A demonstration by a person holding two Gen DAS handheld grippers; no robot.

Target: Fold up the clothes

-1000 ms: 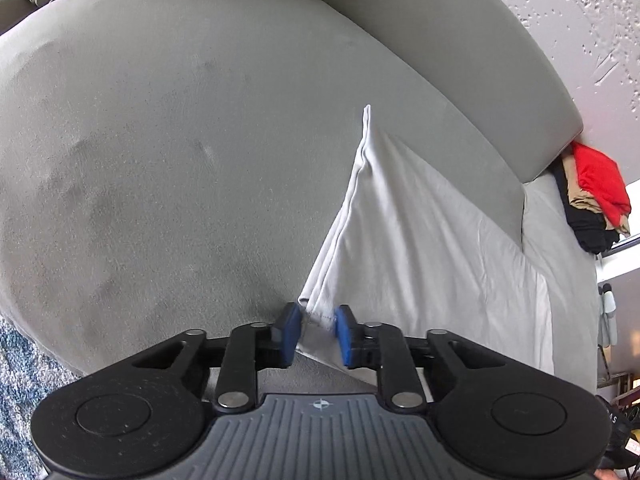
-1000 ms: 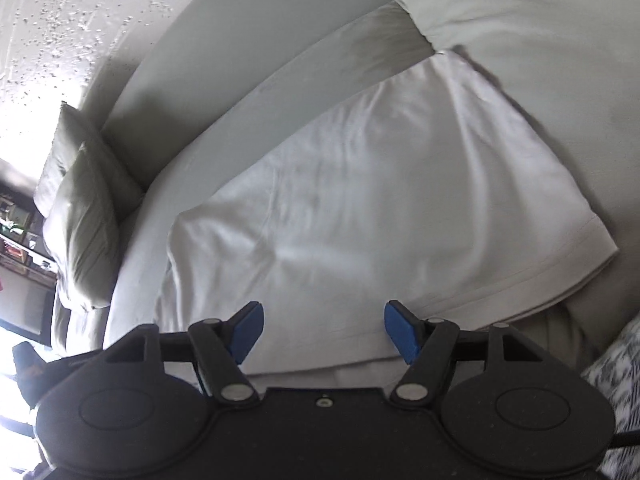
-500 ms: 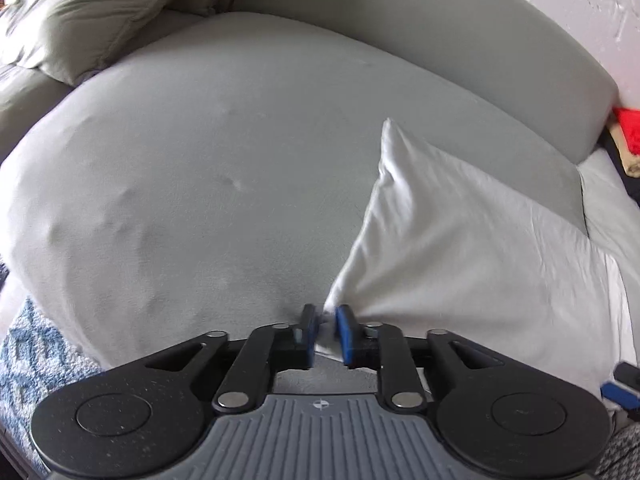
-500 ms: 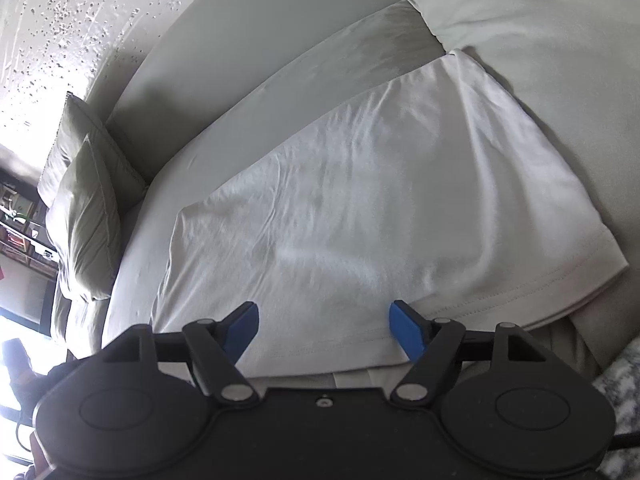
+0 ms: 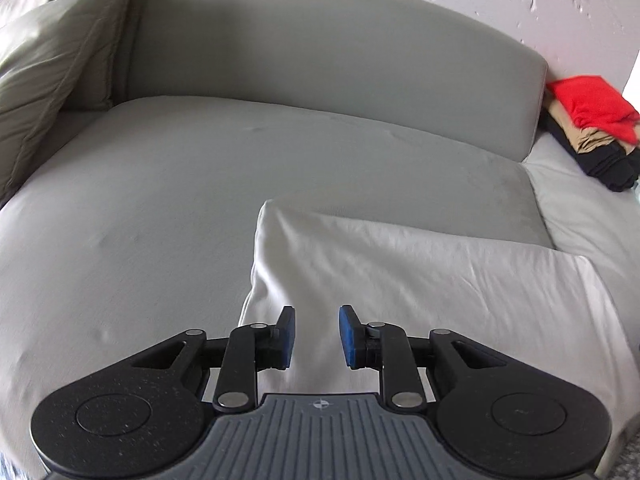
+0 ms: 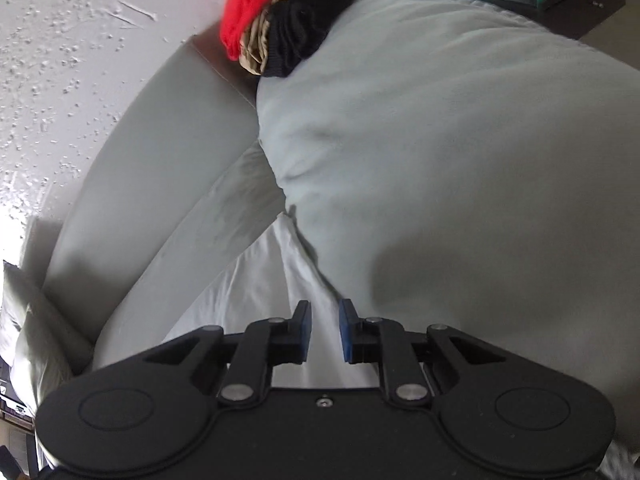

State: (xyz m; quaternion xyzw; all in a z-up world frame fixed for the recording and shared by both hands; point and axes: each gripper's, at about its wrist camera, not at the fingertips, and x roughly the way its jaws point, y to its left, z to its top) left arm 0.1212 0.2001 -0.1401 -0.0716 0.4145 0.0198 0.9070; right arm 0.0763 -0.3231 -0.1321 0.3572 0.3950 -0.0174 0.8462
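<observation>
A white garment (image 5: 420, 280) lies folded flat on the grey sofa seat (image 5: 160, 200). My left gripper (image 5: 317, 334) hovers over its near left corner with the jaws open and nothing between them. In the right wrist view the same white garment (image 6: 256, 292) runs along the seam beside a seat cushion (image 6: 460, 152). My right gripper (image 6: 324, 330) sits over the garment's edge with the jaws a narrow gap apart; white cloth shows in the gap, and I cannot tell whether it is pinched.
A stack of folded clothes, red on top of tan and black (image 5: 592, 120), sits at the sofa's far right end; it also shows in the right wrist view (image 6: 288, 20). A grey pillow (image 5: 48, 80) leans at the left. The backrest (image 5: 320, 52) runs behind.
My left gripper opened and let go of the garment's corner, which now lies flat. My right gripper swung to the garment's right edge and its jaws narrowed from wide open.
</observation>
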